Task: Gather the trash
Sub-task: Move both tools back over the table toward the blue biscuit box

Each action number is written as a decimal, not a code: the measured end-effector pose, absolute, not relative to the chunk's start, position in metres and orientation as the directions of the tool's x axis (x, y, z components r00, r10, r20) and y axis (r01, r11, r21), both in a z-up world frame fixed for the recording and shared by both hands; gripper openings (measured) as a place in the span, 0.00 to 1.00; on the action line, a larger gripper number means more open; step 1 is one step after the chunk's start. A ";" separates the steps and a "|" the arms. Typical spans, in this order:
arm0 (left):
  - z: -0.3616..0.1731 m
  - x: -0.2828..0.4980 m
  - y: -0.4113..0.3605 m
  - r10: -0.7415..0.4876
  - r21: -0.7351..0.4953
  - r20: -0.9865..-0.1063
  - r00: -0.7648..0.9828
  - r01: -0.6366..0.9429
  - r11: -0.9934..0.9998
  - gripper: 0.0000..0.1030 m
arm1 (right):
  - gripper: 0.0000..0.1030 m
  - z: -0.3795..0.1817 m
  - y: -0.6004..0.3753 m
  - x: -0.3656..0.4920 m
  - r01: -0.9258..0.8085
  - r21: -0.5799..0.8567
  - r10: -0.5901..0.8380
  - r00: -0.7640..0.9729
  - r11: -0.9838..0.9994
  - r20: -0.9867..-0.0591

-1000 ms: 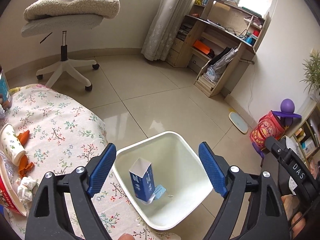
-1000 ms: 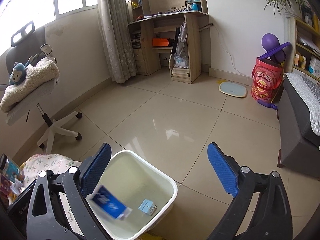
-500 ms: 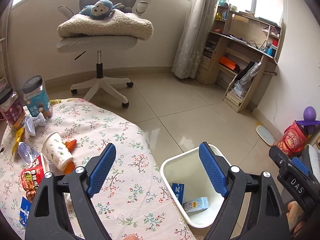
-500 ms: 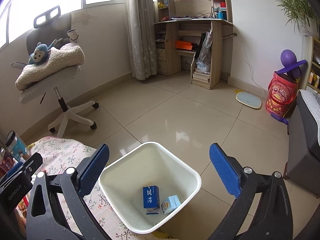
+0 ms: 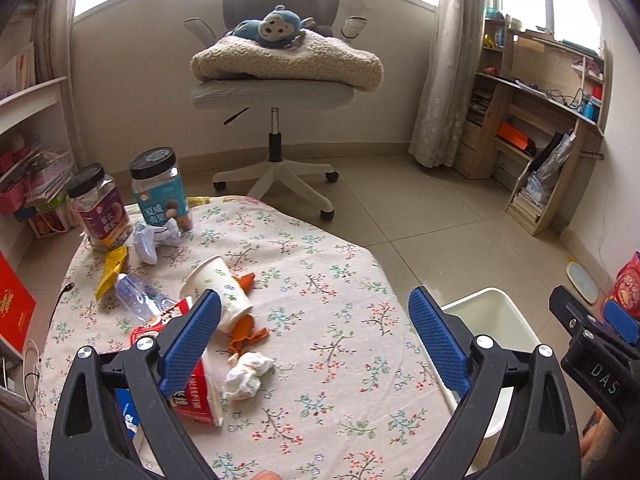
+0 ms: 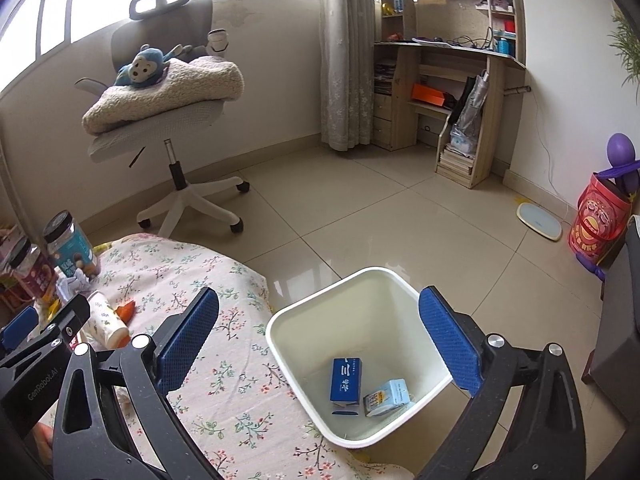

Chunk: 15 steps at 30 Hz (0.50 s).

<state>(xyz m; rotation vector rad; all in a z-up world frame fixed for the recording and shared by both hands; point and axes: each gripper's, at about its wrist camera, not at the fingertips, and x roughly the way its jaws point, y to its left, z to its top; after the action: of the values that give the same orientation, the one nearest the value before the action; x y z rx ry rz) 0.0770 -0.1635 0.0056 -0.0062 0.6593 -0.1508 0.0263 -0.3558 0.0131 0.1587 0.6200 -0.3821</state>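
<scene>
Risk of a bad pick: clutter overlaps, bin sits off the desk edge.
Left tool (image 5: 314, 344) hovers spread and empty over the desk (image 5: 340, 280), aimed at the crumpled tissue (image 5: 248, 374), paper cup (image 5: 218, 292) and red wrapper (image 5: 192, 384); a grasp may snag neighbours. Right tool (image 6: 318, 338), spread and empty, hangs above the bin (image 6: 304, 320), which holds two cartons (image 6: 346, 378).

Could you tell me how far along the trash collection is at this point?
Done: a blue carton and a small box lie in the white bin. In hand: nothing; the left gripper and right gripper are open. Left on the table: paper cup, crumpled tissue, orange peels, red wrapper, plastic bottle.
</scene>
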 end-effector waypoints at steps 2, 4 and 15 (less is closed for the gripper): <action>0.005 0.075 -0.149 -0.119 -0.047 -0.612 0.782 0.114 0.992 0.90 | 0.93 0.012 -0.343 0.030 0.369 0.025 -0.282 0.751 0.929 -0.597; 0.005 0.072 -0.134 -0.094 -0.043 -0.613 0.784 0.086 0.995 0.91 | 0.93 0.010 -0.329 0.034 0.342 0.015 -0.265 0.754 0.939 -0.602; -0.009 0.061 -0.066 0.057 0.045 -0.631 0.774 -0.036 0.998 0.94 | 0.93 0.001 -0.258 0.049 0.211 -0.042 -0.192 0.766 0.977 -0.614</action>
<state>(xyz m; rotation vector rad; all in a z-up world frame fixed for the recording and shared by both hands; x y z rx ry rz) 0.0614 -0.0659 -0.0092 0.0309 0.6845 0.0504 0.0490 -0.2577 0.0012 0.0300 0.6638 -0.2189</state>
